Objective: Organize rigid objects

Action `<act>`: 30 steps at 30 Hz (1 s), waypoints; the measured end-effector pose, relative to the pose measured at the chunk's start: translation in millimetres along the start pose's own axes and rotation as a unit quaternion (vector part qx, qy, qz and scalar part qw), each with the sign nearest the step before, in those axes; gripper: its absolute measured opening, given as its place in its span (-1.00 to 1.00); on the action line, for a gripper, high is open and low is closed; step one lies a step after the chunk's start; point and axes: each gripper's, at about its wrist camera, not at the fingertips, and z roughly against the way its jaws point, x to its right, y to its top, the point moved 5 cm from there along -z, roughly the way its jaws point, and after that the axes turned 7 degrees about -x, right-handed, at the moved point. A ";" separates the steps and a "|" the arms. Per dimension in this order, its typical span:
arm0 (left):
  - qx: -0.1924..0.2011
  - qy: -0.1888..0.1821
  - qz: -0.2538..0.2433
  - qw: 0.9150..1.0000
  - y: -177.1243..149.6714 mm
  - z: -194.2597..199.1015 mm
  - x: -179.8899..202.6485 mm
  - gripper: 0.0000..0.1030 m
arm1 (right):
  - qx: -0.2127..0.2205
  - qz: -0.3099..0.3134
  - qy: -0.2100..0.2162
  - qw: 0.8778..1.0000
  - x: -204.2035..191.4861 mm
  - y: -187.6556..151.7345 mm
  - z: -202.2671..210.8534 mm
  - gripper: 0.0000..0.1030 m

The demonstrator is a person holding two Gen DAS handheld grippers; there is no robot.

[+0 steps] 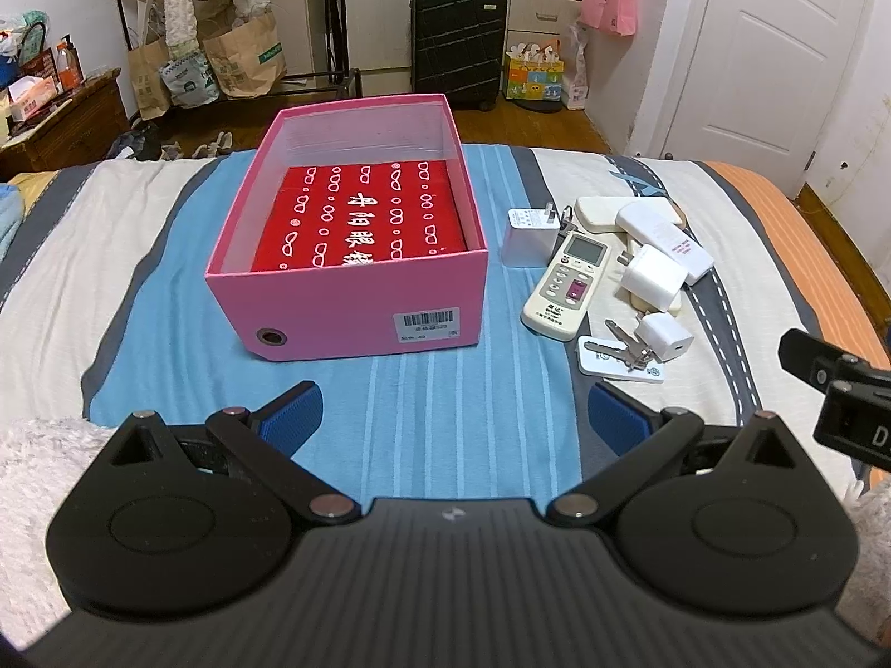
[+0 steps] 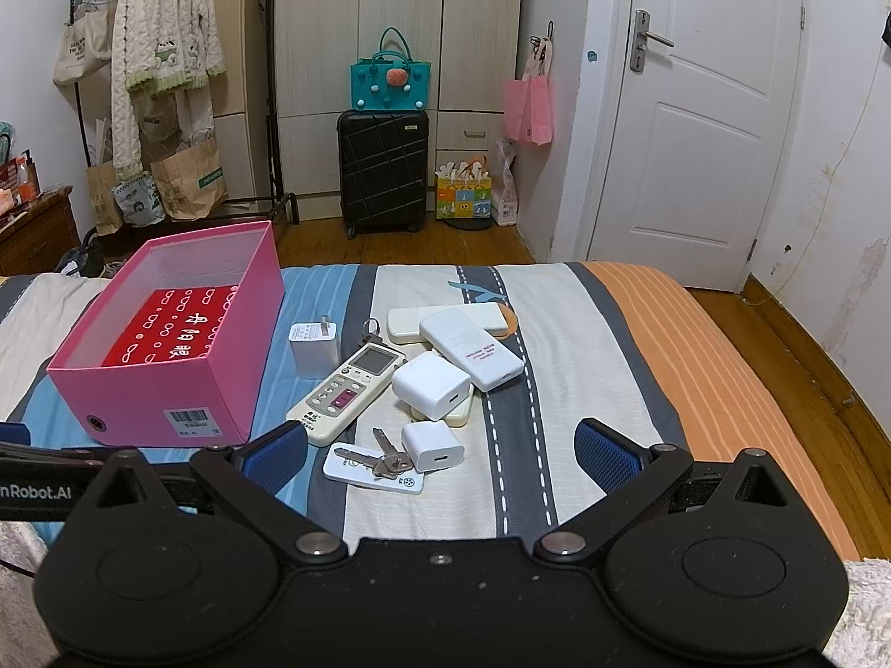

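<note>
Nearest the lens in each wrist view is the tool itself. The left gripper [image 1: 454, 417] has its blue pads spread wide, with nothing between them, over the blue stripe of the bedspread [image 1: 390, 389]. The right gripper [image 2: 442, 453] is likewise spread and empty, with the clutter at its 12 o'clock. In the right wrist view, part of the other tool's body shows at 9 o'clock and bears the partial lettering "nRobot.AI".

The pink box [image 1: 356, 306] stands open-topped at 12 o'clock of the left gripper, presumably as the receptacle. A red item printed with white Chinese characters and spectacle motifs lies flat on its floor. A barcode sticker is on the near wall; its small print is not legible.

The loose rigid objects lie at 3 o'clock of the box, heaped and partly overlapping:
- a remote control [image 2: 348, 389] with a small screen and a magenta button; its printed label is too small to read;
- a white charger [image 2: 431, 387] resting on other pieces;
- a small charger cube [image 2: 431, 445] beside the keys [image 2: 384, 456], which lie on a white card [image 2: 373, 473];
- a grey plug adapter [image 2: 314, 348] just beside the box;
- a second white remote [image 2: 470, 350], face down, with an unreadable red-printed sticker.

None of the heap is yet in the box, so sorting seems about to begin.
</note>
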 end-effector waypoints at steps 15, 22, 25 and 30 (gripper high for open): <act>0.066 0.017 -0.038 0.997 85.2 31.7 -48.5 1.00 | 0.050 0.060 0.175 0.982 -15.5 57.7 3.1 1.00; 0.006 0.017 -0.039 0.999 163.8 -18.1 -80.1 0.99 | -0.034 0.089 0.190 0.977 -33.8 104.3 -59.6 0.99; -0.003 0.017 -0.012 1.000 189.0 -41.2 -97.9 0.94 | -0.056 0.101 0.192 0.975 -44.3 108.1 -89.1 0.96; -0.009 0.003 0.038 0.999 202.3 -81.4 -127.2 0.88 | -0.065 0.107 0.194 0.973 -58.3 110.1 -134.2 0.86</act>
